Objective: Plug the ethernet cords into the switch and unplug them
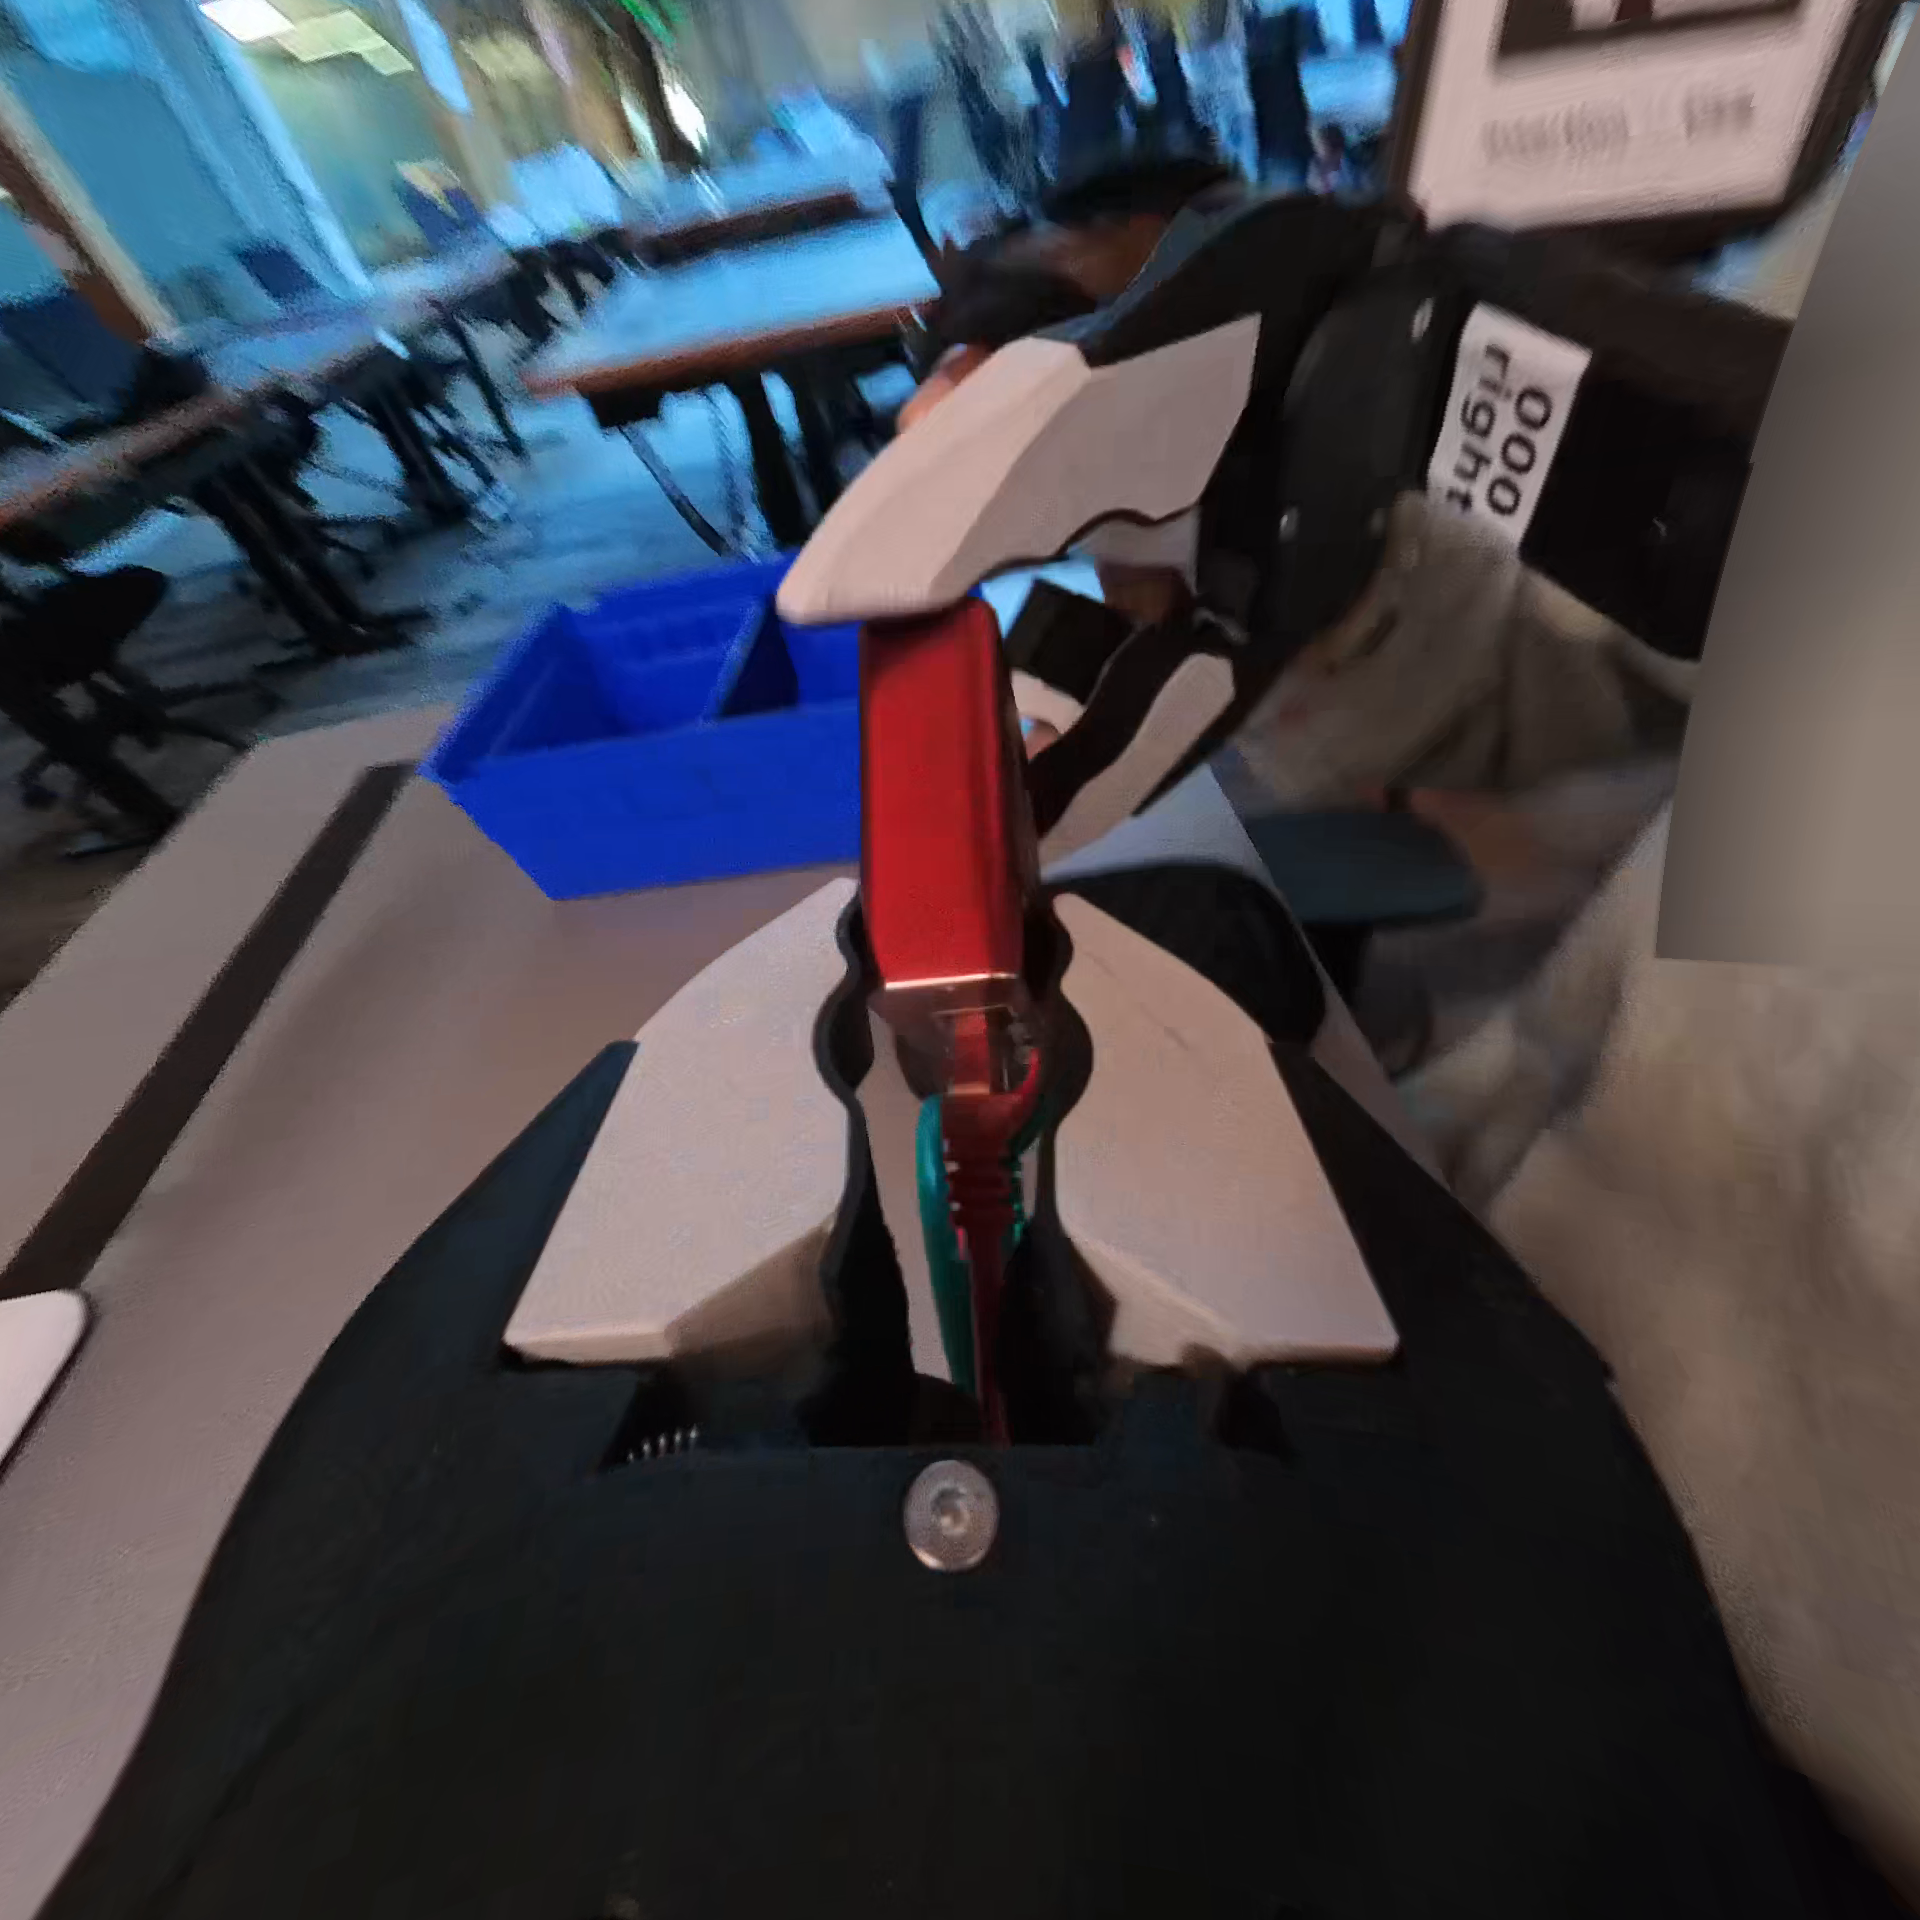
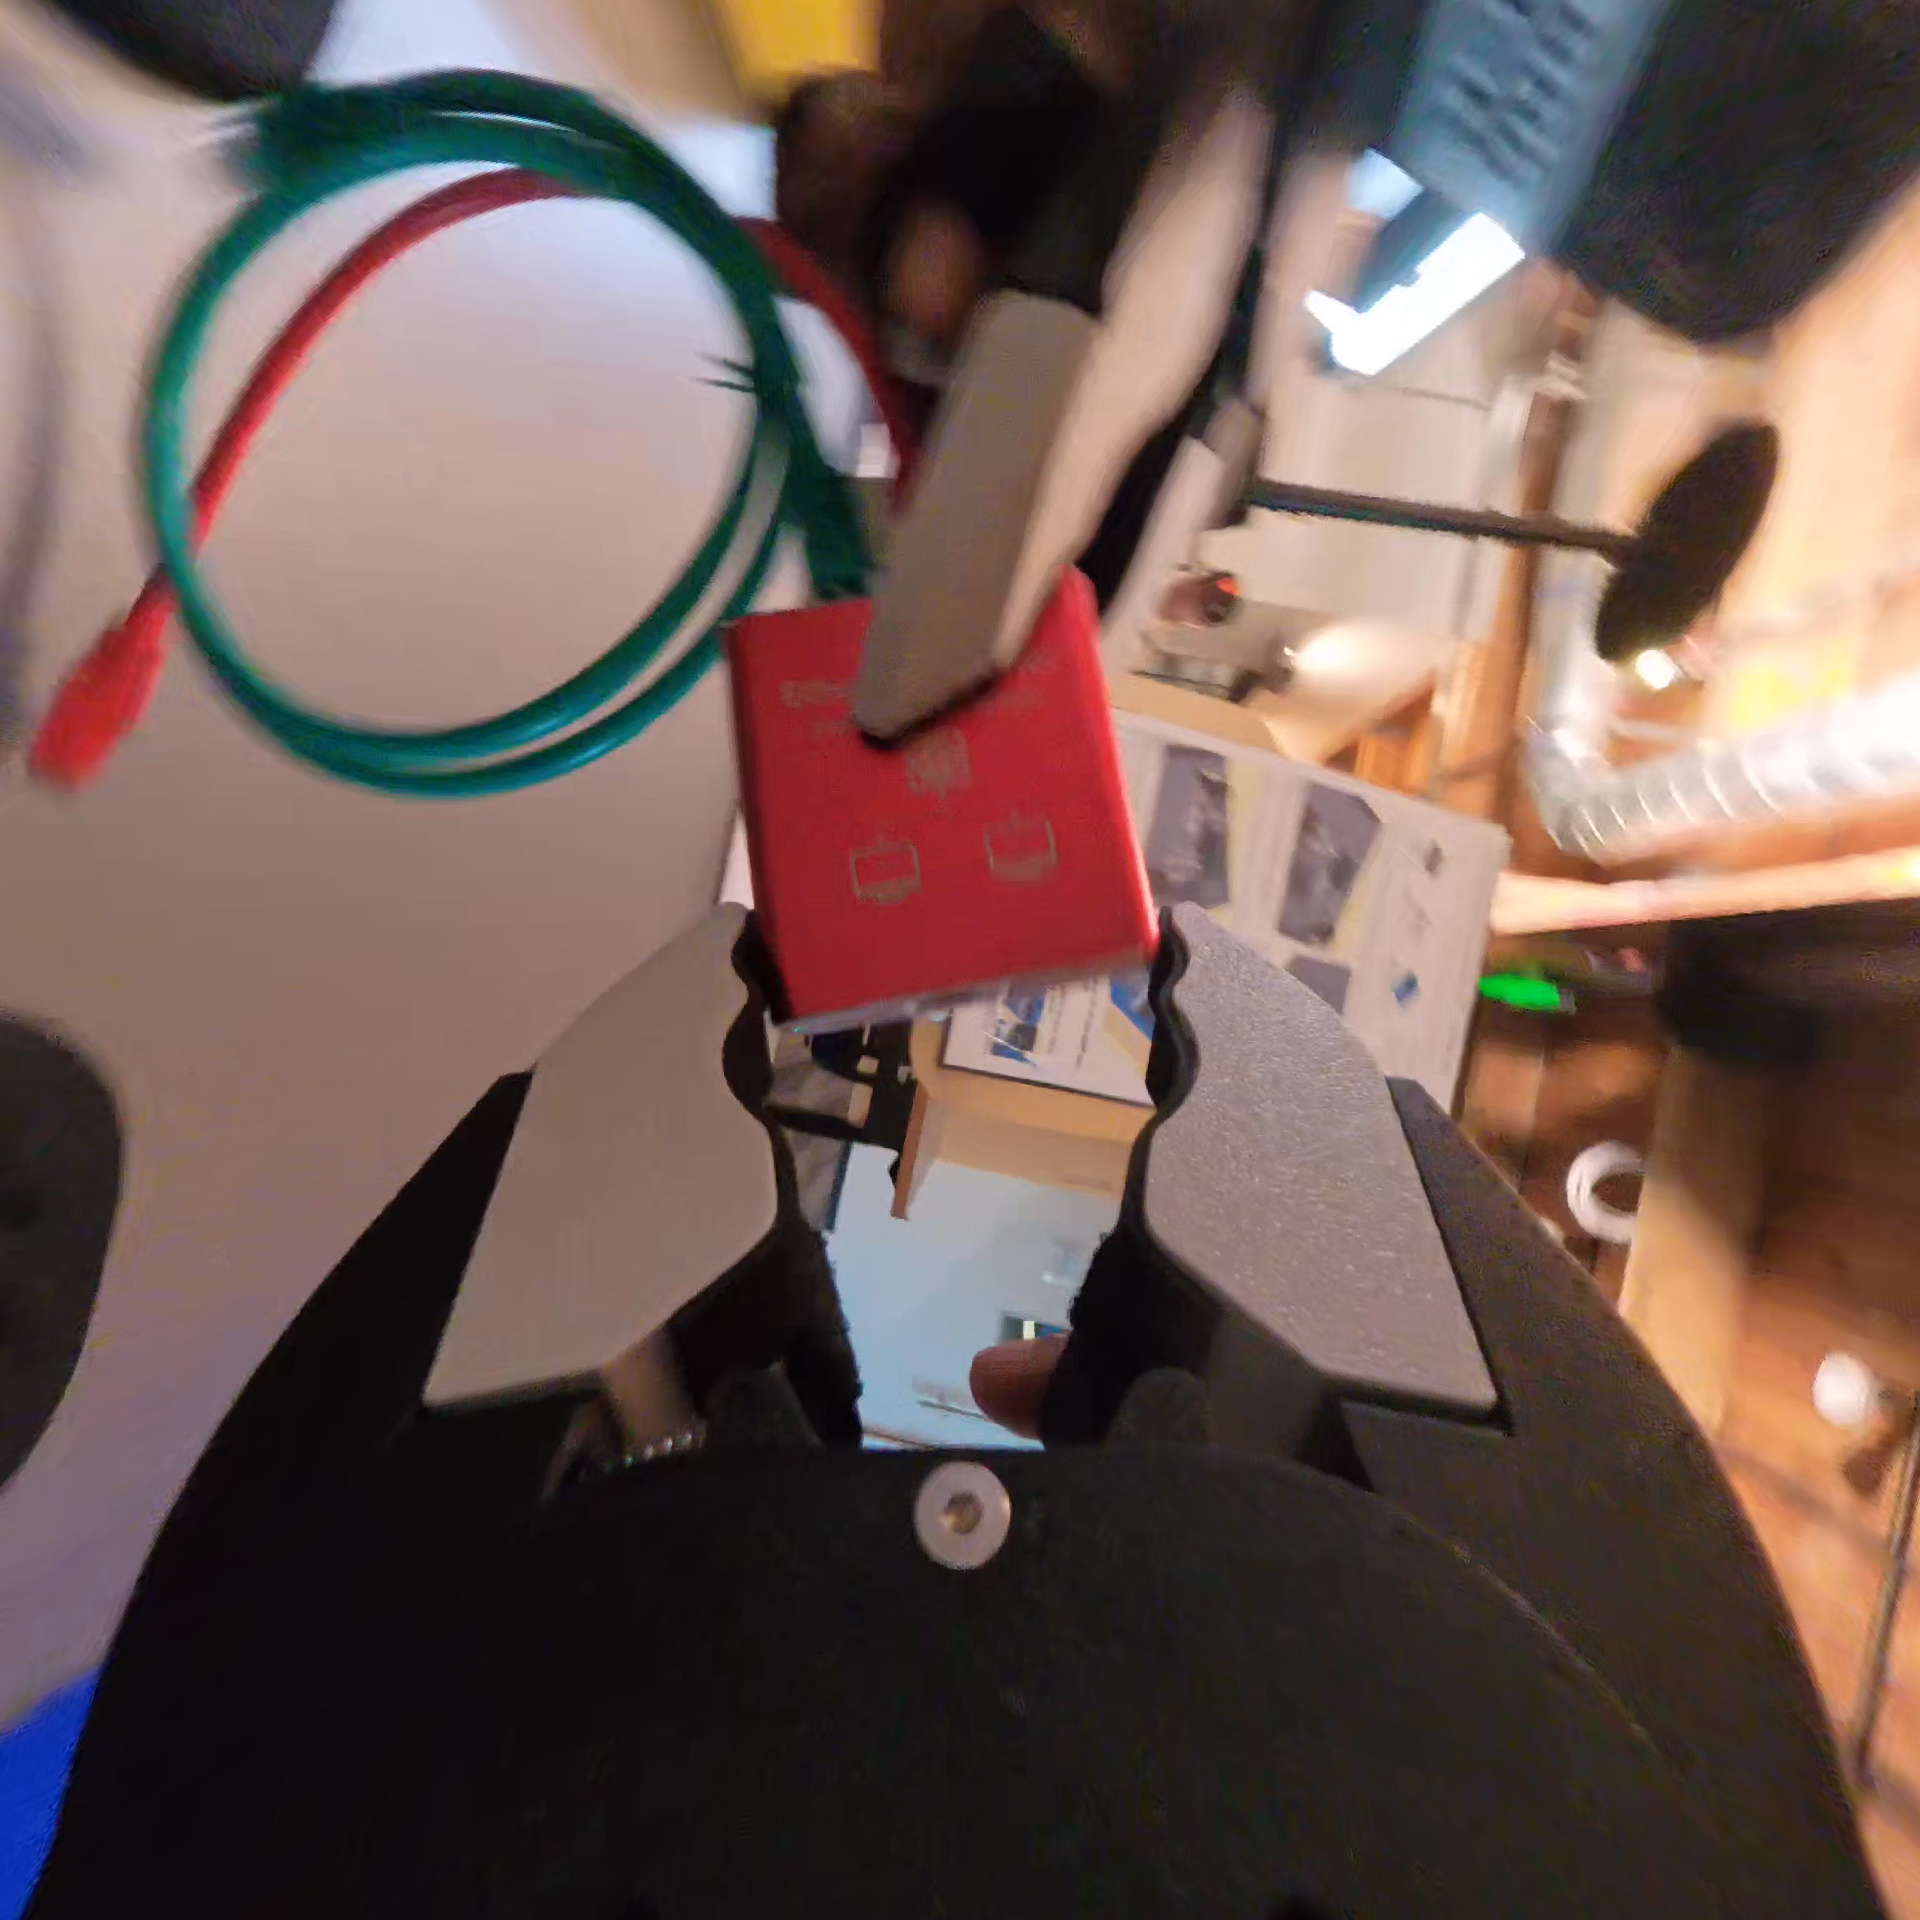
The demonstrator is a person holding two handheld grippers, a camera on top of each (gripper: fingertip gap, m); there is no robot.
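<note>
A small red switch (image 2: 935,831) is held in the air between both grippers. My left gripper (image 1: 951,914) is shut across its thin sides at the port end (image 1: 966,1018). A red cord's plug (image 1: 977,1122) sits in a port there, with a green cord (image 1: 935,1226) beside it. My right gripper (image 2: 956,935) is shut on the switch's opposite end, its fingertips against the two side edges. It also shows in the left wrist view (image 1: 935,717). The green cord (image 2: 468,748) and red cord (image 2: 270,343) loop out to the left. The red cord's free plug (image 2: 94,707) hangs loose.
A blue divided bin (image 1: 644,790) stands on the pale table (image 1: 312,1039) beyond the switch. A person's light sleeve (image 1: 1558,1143) fills the right side. Desks and chairs stand in the room behind. A poster board (image 2: 1299,862) shows behind the switch.
</note>
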